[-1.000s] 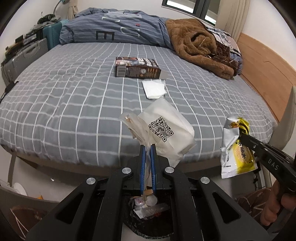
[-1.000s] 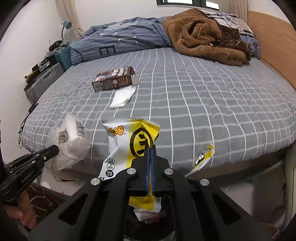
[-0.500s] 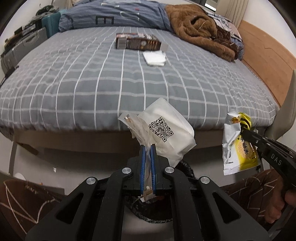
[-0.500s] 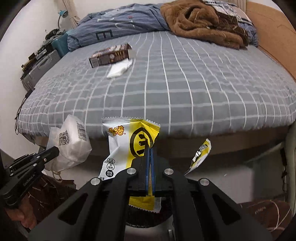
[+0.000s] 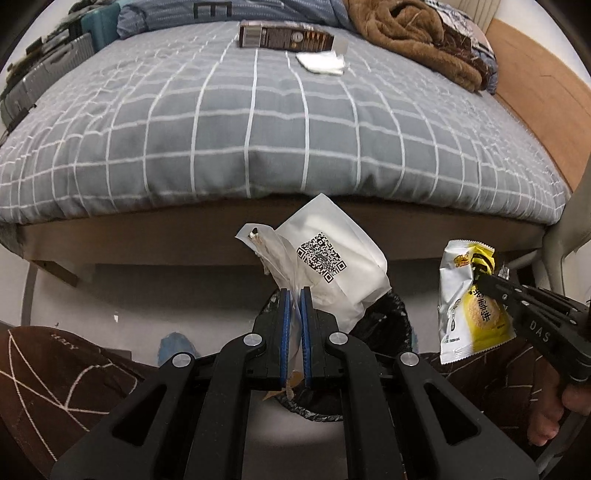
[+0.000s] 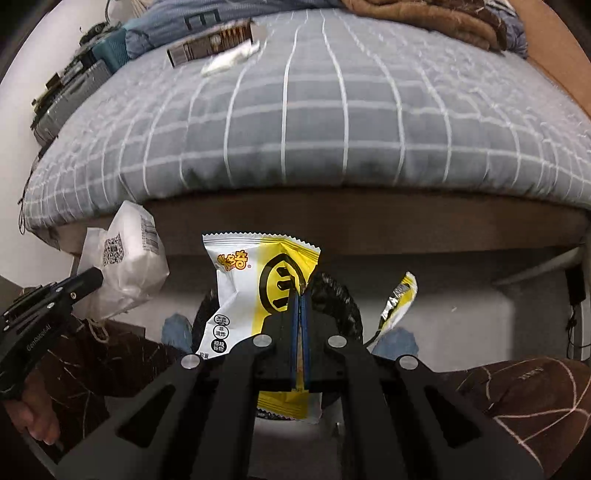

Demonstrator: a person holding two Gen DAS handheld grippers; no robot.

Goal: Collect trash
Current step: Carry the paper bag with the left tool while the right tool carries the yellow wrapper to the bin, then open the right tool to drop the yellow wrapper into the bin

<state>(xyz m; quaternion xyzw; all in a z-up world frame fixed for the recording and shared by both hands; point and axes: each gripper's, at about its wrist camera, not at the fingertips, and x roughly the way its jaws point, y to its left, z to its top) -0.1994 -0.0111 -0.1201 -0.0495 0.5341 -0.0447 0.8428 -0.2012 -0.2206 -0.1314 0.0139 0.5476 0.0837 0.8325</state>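
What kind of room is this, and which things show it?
Most likely a bedroom: a bed with a grey checked sheet, a rumpled blue duvet at its far end, and suitcases standing beside it.

The bin (image 5: 388,325) stands on the floor just before the bed (image 5: 258,129), between the person's knees. Above it, the left gripper (image 5: 294,295) holds the bag (image 5: 340,273), and to its right the right gripper (image 5: 487,280) holds the wrapper (image 5: 469,306). In the right wrist view a torn strip (image 6: 399,299) hangs right of the wrapper (image 6: 258,295). Far back on the bed lies the box (image 5: 284,35), with the tissue (image 5: 321,62) just before it at its right end. A blanket (image 5: 413,33) lies right of them. Suitcases (image 5: 44,74) stand left of the bed.
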